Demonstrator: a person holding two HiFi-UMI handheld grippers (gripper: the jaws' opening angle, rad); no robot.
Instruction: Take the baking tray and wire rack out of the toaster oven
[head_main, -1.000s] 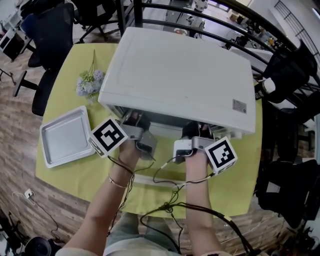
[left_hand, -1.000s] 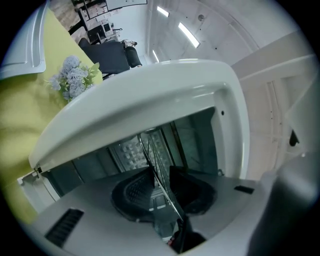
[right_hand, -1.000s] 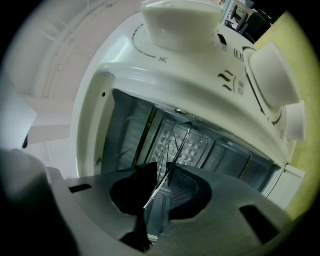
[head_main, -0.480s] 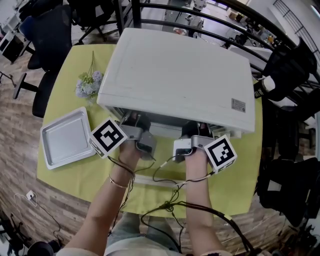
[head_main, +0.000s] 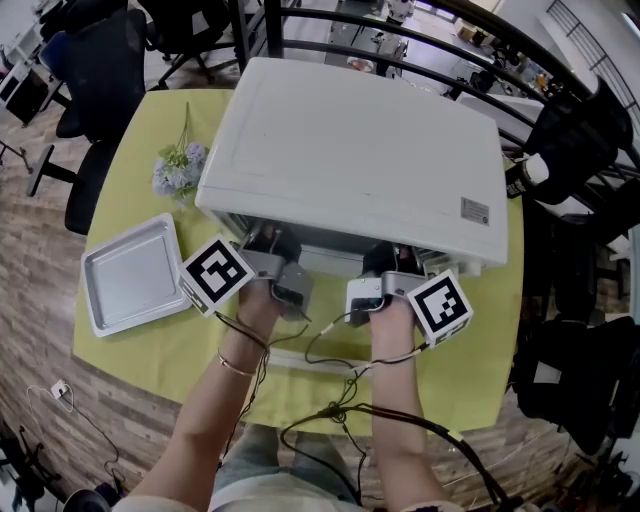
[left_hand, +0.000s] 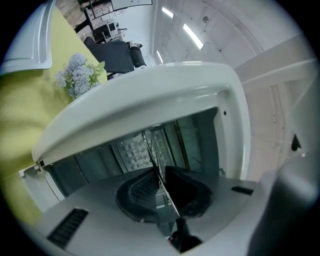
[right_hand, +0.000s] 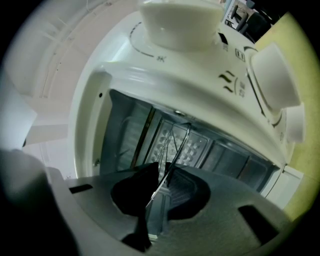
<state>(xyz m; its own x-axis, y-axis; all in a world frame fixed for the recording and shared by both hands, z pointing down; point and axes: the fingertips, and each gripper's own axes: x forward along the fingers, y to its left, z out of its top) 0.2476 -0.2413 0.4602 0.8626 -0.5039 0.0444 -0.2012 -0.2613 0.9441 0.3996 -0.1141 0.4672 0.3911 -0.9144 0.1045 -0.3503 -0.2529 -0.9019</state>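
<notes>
Left claw (left_hand: 161, 181) and right claw (right_hand: 163, 181) have just been closing and now pinch the wire rack's (left_hand: 151, 147) front wire inside the toaster oven (head_main: 360, 150), probably to slide it out level; baking tray's (head_main: 130, 272) already out on the tabletop (head_main: 200, 350), left.

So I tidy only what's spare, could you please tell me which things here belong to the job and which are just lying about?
Job: toaster oven; wire rack, gripped by the left gripper and right gripper, whose jaws have just been closing; baking tray, already out on the table.
Lying about: flowers; office chair.
</notes>
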